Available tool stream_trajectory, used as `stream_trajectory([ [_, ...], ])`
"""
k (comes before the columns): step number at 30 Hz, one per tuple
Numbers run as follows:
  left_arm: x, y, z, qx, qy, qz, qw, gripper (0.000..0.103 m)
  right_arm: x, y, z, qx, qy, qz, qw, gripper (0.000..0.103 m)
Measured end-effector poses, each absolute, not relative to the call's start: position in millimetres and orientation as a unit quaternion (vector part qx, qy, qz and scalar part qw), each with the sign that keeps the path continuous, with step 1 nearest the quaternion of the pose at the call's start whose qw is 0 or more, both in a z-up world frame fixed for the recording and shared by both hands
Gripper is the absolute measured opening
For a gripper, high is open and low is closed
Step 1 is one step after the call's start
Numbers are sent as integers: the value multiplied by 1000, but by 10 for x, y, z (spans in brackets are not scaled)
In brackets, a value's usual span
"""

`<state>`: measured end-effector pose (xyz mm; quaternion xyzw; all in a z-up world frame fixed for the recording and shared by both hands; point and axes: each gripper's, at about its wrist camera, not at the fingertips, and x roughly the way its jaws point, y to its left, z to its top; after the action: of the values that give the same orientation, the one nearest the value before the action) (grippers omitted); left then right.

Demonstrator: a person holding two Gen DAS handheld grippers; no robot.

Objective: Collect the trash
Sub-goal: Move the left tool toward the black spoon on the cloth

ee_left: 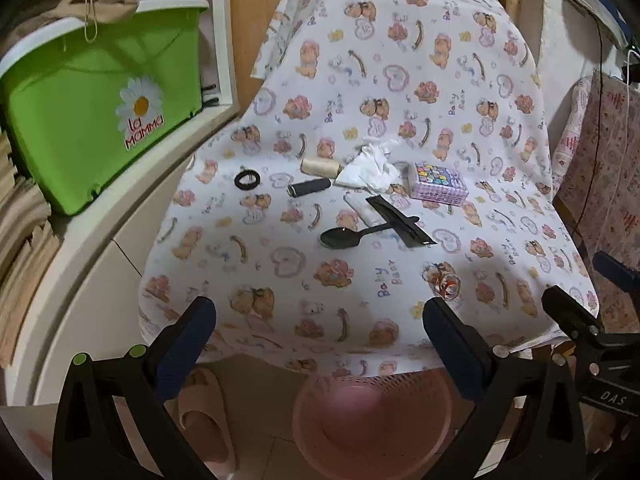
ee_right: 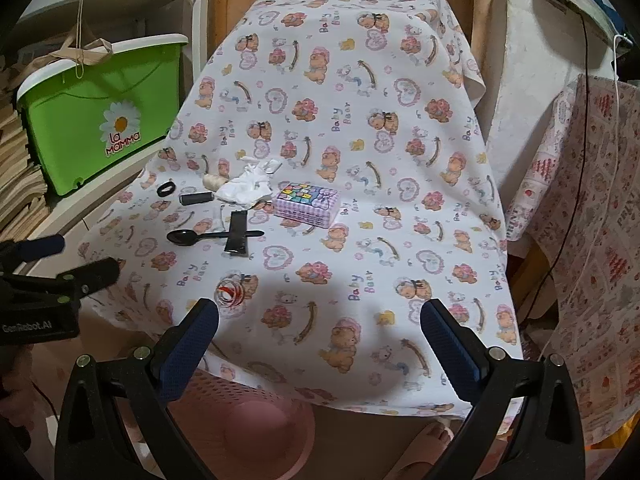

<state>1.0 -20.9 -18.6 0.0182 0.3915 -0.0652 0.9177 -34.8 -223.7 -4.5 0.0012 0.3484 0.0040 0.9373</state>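
Both grippers, left (ee_left: pixel 320 344) and right (ee_right: pixel 320 344), spread wide and empty above a pink basket (ee_left: pixel 372 420) at the counter (ee_right: pixel 400 140) edge. Farther on: crumpled tissue (ee_right: pixel 248 190), black wrapper (ee_right: pixel 238 232) across a spoon (ee_right: pixel 188 237), 2 thread spools, hair tie (ee_right: pixel 165 189), small box (ee_right: pixel 308 204), clear wrapper (ee_right: pixel 230 292) near the edge.

The near half of the surface (ee_right: pixel 360 320) lies bare except a small clear wrapper (ee_right: pixel 230 294). Farther back, spoon (ee_right: pixel 188 237), tissue (ee_right: pixel 246 192) and box (ee_right: pixel 308 204) crowd together.
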Motion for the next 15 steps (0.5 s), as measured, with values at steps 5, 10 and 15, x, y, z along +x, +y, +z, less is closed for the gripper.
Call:
stream_trajectory([
  [5, 73, -171, -222, 14, 399, -47, 915, 102, -321, -2231, -52, 13, 344, 16, 939, 102],
  [10, 192, -102, -186, -6, 399, -65, 914, 102, -160, -2115, -11, 10, 339, 48, 939, 92],
  [15, 208, -33, -22, 14, 347, -17, 937, 99, -24, -1991, -80, 20, 347, 79, 935, 76],
])
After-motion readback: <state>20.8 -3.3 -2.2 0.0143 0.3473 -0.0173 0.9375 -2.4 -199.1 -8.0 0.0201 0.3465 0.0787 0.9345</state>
